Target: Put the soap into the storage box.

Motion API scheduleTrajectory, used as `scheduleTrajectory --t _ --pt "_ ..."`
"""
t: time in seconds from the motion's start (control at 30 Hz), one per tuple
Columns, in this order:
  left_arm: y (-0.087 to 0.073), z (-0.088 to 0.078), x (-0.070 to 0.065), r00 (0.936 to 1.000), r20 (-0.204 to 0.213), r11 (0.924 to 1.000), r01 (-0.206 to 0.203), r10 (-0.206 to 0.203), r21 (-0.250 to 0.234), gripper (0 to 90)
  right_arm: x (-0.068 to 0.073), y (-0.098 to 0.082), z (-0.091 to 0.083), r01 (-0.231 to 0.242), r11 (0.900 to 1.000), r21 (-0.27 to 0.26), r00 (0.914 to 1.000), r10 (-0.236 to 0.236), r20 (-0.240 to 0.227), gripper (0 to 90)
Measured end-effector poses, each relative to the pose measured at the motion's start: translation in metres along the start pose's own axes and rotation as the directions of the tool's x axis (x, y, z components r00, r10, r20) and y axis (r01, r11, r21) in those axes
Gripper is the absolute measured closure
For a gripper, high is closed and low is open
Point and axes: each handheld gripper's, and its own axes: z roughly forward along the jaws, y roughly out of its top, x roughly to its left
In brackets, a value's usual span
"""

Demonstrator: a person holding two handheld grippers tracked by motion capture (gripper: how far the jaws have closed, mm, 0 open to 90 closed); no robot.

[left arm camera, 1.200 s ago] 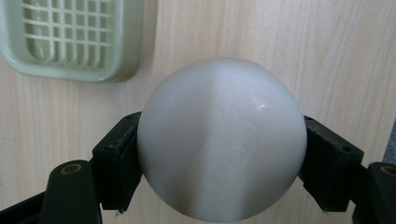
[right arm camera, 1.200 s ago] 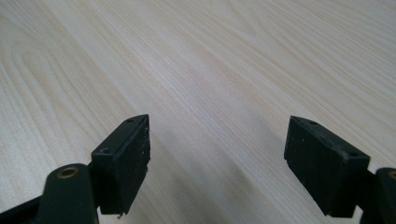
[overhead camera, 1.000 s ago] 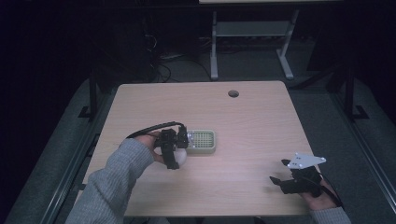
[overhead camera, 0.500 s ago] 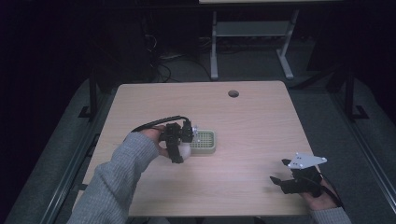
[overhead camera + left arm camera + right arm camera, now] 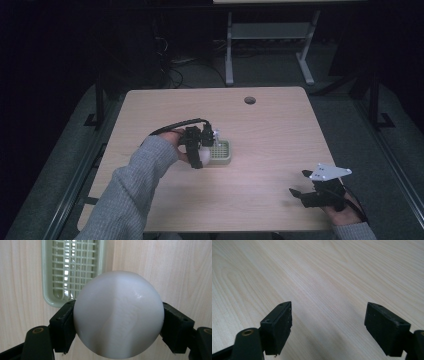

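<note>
While clamping white ball point(image 5: 118, 315), left claw point(image 5: 198, 150) hovers—beside green basket point(image 5: 223, 156).

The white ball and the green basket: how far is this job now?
Done: the left gripper is shut on the white ball, lifted off the table. In hand: it holds the ball beside the green basket. Left: placing it, probably in the basket. The right gripper rests open.

One white ball point(image 5: 117, 315), one green slotted tray point(image 5: 72, 270), two tools — left point(image 5: 200, 150), right point(image 5: 302, 192) — one counter point(image 5: 270, 130).
</note>
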Motion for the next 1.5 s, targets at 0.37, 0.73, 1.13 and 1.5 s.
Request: scheduleTrajectory --t 0.37,0.73,1.13,1.5 --pt "0.013 0.005 0.013 1.0 0.001 0.9999 0.007 -0.007 -0.012 23.9 0.001 0.0 -0.001 -0.022 1.0 -0.003 0.9998 0.022 -0.004 21.6" --pt "0.026 0.009 0.024 1.0 -0.005 1.0 0.0 0.0 0.008 24.0 0.0 0.0 -0.001 -0.016 1.0 -0.009 0.9999 0.016 -0.001 21.6" --pt "0.031 0.016 0.034 0.9998 0.0 0.9998 0.022 -0.022 -0.004 23.9 0.0 0.001 -0.001 -0.007 1.0 -0.011 1.0 0.007 -0.002 21.6" --pt "0.039 0.027 0.043 0.9995 0.001 0.9995 0.032 -0.032 -0.006 23.9 0.0 0.0 0.0 -0.021 1.0 -0.015 0.9998 0.021 -0.005 21.6"
